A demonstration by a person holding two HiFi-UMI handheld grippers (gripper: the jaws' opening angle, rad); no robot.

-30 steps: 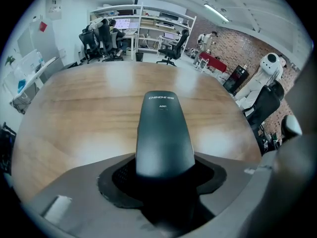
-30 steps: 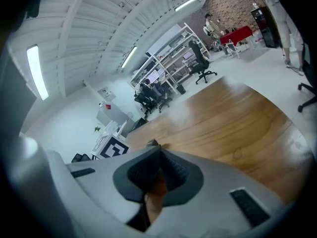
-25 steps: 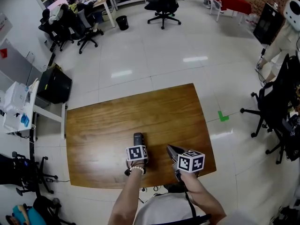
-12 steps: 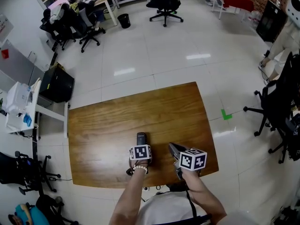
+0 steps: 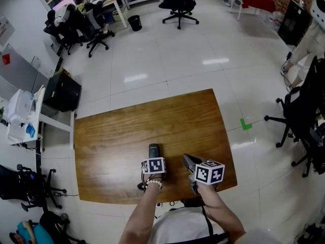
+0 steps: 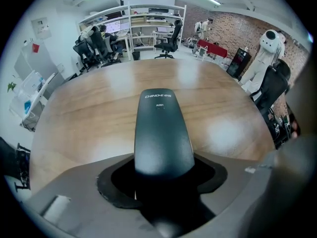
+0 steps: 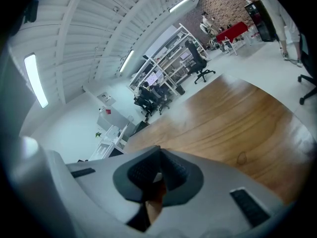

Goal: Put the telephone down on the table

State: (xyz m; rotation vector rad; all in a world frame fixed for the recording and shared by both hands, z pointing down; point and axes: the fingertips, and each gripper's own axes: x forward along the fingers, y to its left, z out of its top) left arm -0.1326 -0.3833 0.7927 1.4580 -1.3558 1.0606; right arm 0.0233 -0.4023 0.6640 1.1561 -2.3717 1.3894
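Observation:
A black telephone handset (image 5: 153, 150) points away from me over the near part of the brown wooden table (image 5: 127, 131). My left gripper (image 5: 153, 159) points steeply down and is shut on the handset's near end. In the left gripper view the telephone (image 6: 161, 133) fills the gap between the dark pads of the left gripper (image 6: 161, 182), with the table (image 6: 89, 108) behind it. To its right my right gripper (image 5: 187, 161) hovers over the table's near edge. Seen in its own view, the right gripper (image 7: 159, 171) is shut with its ribbed pads touching and nothing held.
A black box (image 5: 61, 91) stands on the floor by the table's far left corner. Office chairs (image 5: 294, 116) stand to the right, and more chairs (image 5: 177, 6) and desks sit at the back. A green tape mark (image 5: 246, 124) lies on the floor on the right.

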